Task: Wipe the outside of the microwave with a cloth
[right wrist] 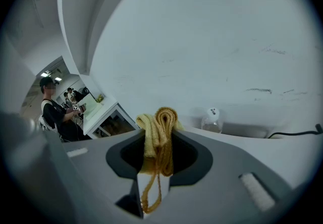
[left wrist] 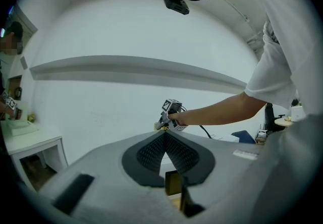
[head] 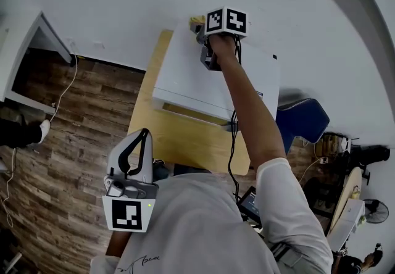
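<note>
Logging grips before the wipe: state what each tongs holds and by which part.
Right tongs pinch the yellow cloth by its bunched folds, loops sticking out past the tips. Left tongs are shut, empty.

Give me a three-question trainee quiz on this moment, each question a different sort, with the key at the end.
1. What do the right tongs grip? A) a sponge B) a yellow cloth C) nothing
2. True or false: the left tongs are shut and empty, held away from the microwave.
3. Fill in: the microwave stands on a ____ table.
Key: 1 B; 2 true; 3 wooden.
</note>
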Tool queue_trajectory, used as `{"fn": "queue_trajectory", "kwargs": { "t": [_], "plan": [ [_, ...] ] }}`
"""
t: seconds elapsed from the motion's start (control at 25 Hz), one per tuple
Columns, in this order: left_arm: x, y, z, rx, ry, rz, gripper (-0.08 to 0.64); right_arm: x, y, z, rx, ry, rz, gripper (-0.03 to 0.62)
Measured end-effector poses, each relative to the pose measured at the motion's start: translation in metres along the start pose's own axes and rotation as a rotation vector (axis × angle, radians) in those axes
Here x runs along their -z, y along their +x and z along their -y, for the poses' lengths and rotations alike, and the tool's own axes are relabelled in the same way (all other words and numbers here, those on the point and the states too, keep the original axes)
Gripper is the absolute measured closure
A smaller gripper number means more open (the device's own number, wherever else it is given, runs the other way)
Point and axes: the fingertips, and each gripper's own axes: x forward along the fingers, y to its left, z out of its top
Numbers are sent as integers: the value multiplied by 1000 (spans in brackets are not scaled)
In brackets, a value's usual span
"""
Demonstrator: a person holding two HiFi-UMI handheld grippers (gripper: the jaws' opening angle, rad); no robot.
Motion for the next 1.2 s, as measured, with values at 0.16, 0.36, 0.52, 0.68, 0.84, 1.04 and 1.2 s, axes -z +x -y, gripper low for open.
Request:
{"fn": "queue_trajectory", "kwargs": {
  "t": [0.16, 0.36, 0.52, 0.68, 0.84, 1.04, 1.2],
  "plan": [
    [0, -6, -3, -16, -1, -2, 569, 5, 9, -30, -75, -23, -28, 479],
    [0, -2, 1, 28, 7, 6, 569, 2, -12, -51, -160, -53, 0, 479],
    [-2, 6, 17, 101, 17, 14, 569, -8, -51, -28, -134, -39, 64, 479],
    [-2, 20, 39, 195, 20, 18, 569, -11, -95, 24, -54, 6, 111, 479],
    [0, 31, 61, 280, 22, 7, 569, -3, -139, 79, 21, 84, 154, 479],
    [0, 43, 84, 360, 33, 6, 569, 18, -190, 143, 126, 153, 193, 479],
    [2, 51, 101, 416, 36, 1, 569, 41, -226, 189, 206, 201, 207, 479]
  ]
}}
